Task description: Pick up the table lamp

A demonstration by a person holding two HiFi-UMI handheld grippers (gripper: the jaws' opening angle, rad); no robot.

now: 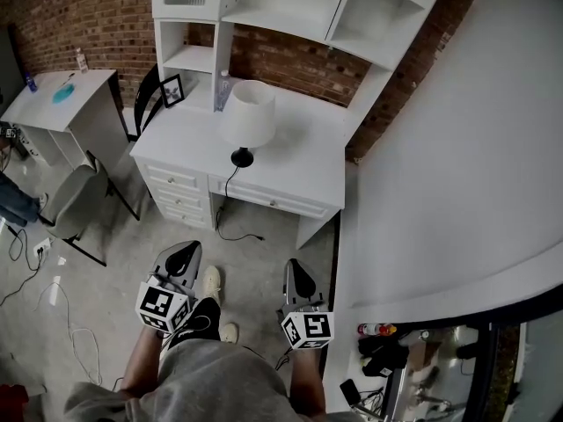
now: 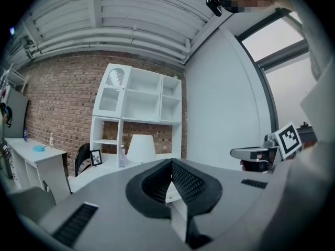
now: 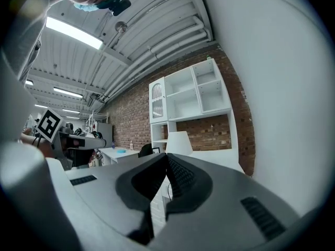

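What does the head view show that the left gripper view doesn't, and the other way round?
Only the head view shows the lamp base, its cord, the drawers and the floor. Only the left gripper view shows the ceiling and a window. Both show the lamp shade, the shelf unit, the picture frame and the right gripper.

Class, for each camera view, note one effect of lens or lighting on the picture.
Head view: wide lens bends the white wall into a curve. Left gripper view: dark round border; the near left claw looks soft. Right gripper view: ceiling strip light glares; same dark border.
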